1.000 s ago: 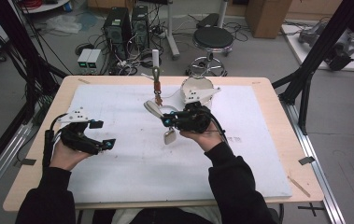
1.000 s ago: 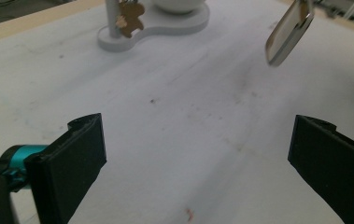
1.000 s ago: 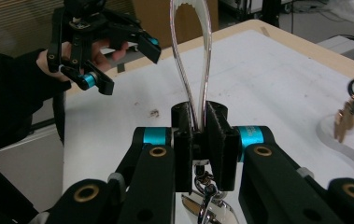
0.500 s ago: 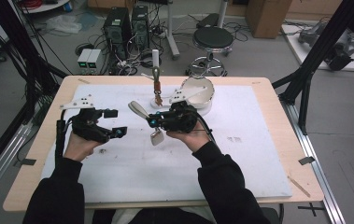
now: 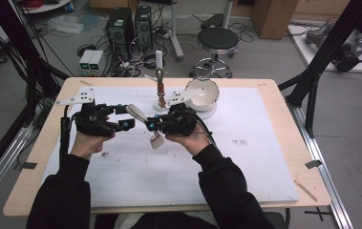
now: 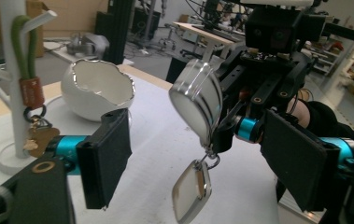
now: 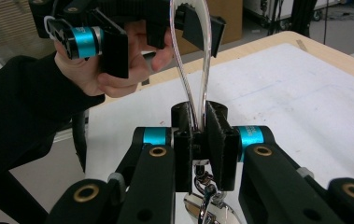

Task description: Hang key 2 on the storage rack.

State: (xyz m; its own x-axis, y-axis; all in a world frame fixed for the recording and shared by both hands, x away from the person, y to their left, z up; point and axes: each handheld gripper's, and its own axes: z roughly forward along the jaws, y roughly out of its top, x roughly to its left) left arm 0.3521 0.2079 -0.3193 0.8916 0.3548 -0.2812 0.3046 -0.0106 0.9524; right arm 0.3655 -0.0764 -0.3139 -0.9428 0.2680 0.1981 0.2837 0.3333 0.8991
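Note:
A silver keychain, an oval loop with a flat tag hanging from a ring, is held above the table. My right gripper is shut on the loop's narrow end just above the ring; in the high view this gripper points left. My left gripper is open, with its jaws on either side of the keychain and not touching it. In the high view the left gripper sits at the loop's free end, and the tag dangles below.
A white stand at the back of the mat carries a green strap with a red tag and a brass key. A white bowl with a broken rim lies beside it. The white mat covers the wooden table.
My left gripper has moved right and away from the person until its open jaws flank the keychain. My right gripper has carried the keychain slightly left.

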